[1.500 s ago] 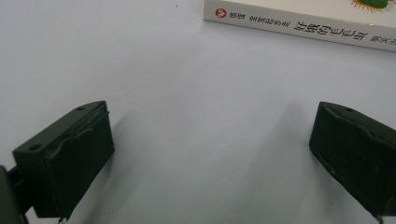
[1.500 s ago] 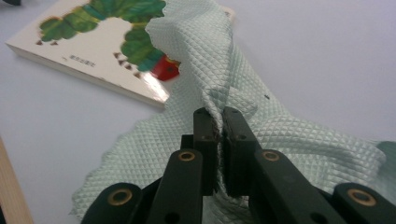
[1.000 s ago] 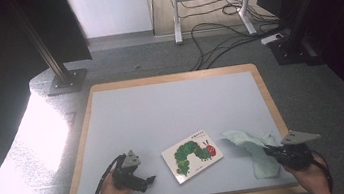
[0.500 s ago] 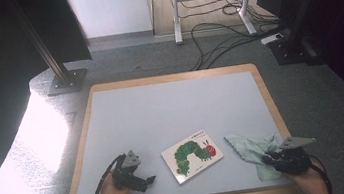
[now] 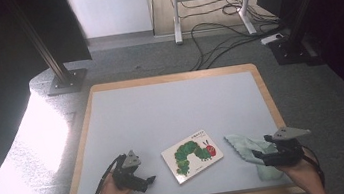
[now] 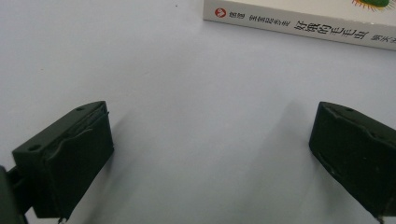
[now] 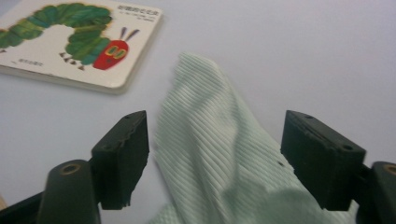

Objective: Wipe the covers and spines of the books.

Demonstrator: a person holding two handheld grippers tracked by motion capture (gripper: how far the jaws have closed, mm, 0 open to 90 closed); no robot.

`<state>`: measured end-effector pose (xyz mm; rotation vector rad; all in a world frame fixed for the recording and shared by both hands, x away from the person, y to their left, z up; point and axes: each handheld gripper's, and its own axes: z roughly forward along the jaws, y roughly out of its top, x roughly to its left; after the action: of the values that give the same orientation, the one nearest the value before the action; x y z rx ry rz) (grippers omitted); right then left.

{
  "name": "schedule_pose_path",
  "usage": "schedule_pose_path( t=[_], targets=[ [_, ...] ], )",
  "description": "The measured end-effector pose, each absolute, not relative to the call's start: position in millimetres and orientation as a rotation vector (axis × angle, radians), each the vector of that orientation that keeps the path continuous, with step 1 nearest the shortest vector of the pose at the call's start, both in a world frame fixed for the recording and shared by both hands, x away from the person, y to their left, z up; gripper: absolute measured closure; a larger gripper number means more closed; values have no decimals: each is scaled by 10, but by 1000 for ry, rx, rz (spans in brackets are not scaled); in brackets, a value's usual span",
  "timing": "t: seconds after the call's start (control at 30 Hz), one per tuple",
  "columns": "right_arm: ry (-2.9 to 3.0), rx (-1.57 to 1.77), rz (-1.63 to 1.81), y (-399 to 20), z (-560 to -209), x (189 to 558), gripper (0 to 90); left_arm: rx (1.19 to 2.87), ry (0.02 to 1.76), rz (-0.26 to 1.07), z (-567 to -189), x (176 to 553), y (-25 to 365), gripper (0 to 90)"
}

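**Releasing the cloth near the table's front right corner**

Sitting over the pale green ribbed cloth [image 5: 254,152], the right gripper [image 5: 260,156] has just been opening its jaws. In the right gripper view the right gripper [image 7: 215,154] has both jaws apart, with the cloth [image 7: 219,158] lying loose between them; the pads aren't pressing on it. The cloth is crumpled, one corner pointing toward the book, the rest bunched under the gripper body.

Cloth position: on the table [image 5: 172,112], close to the front edge, near the front right corner, just beside the book's right edge but not touching it.

The caterpillar board book [image 5: 192,155] lies flat, cover up, roughly mid-way along the front edge and skewed to it. The right gripper view shows its red-headed caterpillar cover [image 7: 79,42].

The left gripper [image 5: 149,180] rests near the front left part of the table, pointing toward the book, well short of it. In the left gripper view the left gripper [image 6: 210,154] has its jaws wide with bare table between them; the book's spine [image 6: 299,23] runs along the top of that view.

Hands enter from the front edge, one on each gripper.
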<state>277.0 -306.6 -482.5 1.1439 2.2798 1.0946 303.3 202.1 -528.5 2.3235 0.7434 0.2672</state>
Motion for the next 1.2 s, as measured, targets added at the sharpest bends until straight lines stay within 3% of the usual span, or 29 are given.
schedule_pose_path(
  t=[0.37,0.53,0.83,1.2],
  targets=[
    [2436,1039,1133,-2514,-4927,3041,115,2303,750,251,-5263,3046,1877,0],
    [2460,1001,1140,-2246,-4971,3164,15,2313,722,237,-5210,3093,1736,0],
    [2534,923,1127,-1914,-5064,3242,20,2289,719,165,-5221,3285,1617,2],
    [2558,927,1141,-1816,-5198,3343,35,2307,703,146,-5225,3252,1443,0]
  ],
)
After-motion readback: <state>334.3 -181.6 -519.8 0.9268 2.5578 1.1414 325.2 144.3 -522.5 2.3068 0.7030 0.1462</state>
